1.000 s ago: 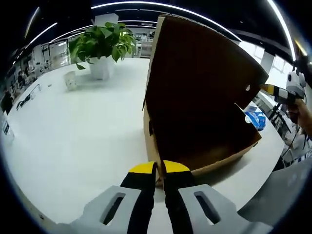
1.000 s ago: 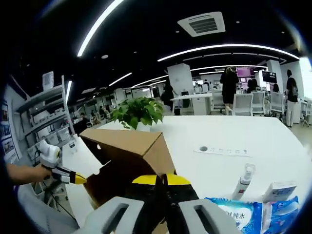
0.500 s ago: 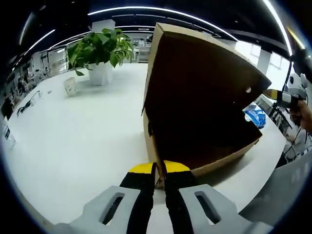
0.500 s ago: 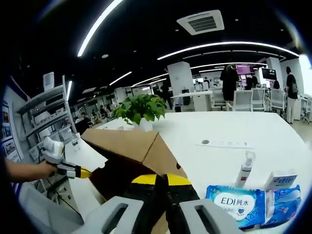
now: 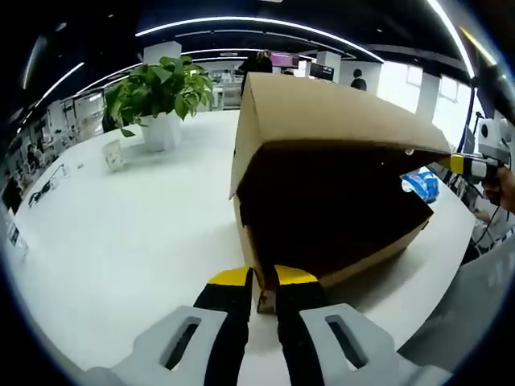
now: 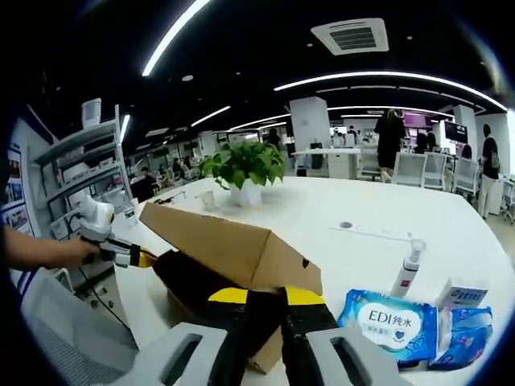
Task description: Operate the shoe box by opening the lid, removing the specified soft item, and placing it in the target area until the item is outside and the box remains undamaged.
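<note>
Open-plan office: white table (image 5: 121, 233), potted plant (image 5: 157, 88) at 11 o'clock, shelving (image 6: 76, 185) at 9 o'clock, curved ceiling light strips (image 6: 386, 79), ceiling vent (image 6: 352, 35), white chairs (image 6: 410, 169).

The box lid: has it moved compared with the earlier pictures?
Yes. The lid has swung down toward closing: against the still box base, its outer face now shows.

Left tool (image 5: 265, 283) pinching shoe box (image 5: 338, 137) corner.
</note>
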